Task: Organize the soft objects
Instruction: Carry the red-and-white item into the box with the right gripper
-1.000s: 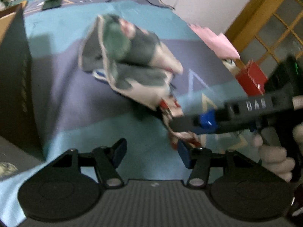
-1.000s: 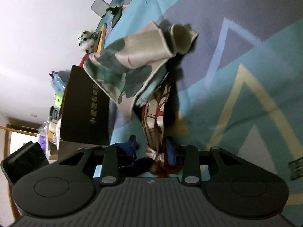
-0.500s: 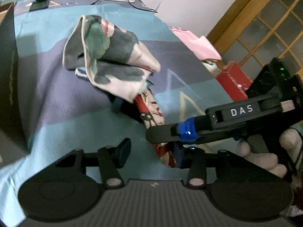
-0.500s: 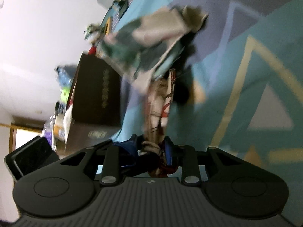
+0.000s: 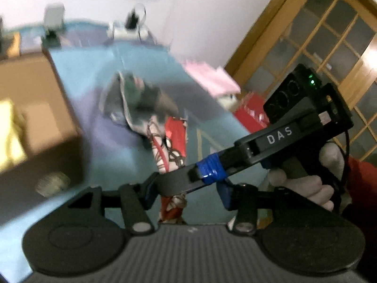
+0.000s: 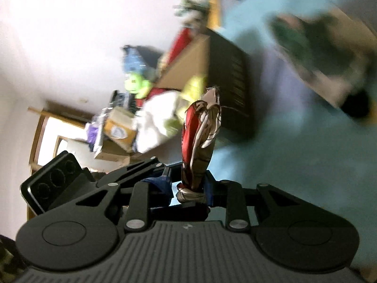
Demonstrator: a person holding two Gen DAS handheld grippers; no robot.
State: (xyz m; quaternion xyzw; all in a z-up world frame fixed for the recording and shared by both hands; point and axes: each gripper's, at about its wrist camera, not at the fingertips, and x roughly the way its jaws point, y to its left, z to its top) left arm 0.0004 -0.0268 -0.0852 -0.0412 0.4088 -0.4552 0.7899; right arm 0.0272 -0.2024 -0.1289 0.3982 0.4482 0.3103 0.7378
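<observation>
While the right claw (image 6: 192,188) pinches it, the red cloth (image 6: 200,132) stretches straight forward.

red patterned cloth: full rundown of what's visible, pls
The red patterned cloth is thin, soft fabric, red with white and dark line print, bunched into a narrow twisted strip. The right gripper is shut on its lower end, and it stands up from the jaws, lifted off the blue bedspread. In the left wrist view it hangs between the open left gripper fingers.
</observation>
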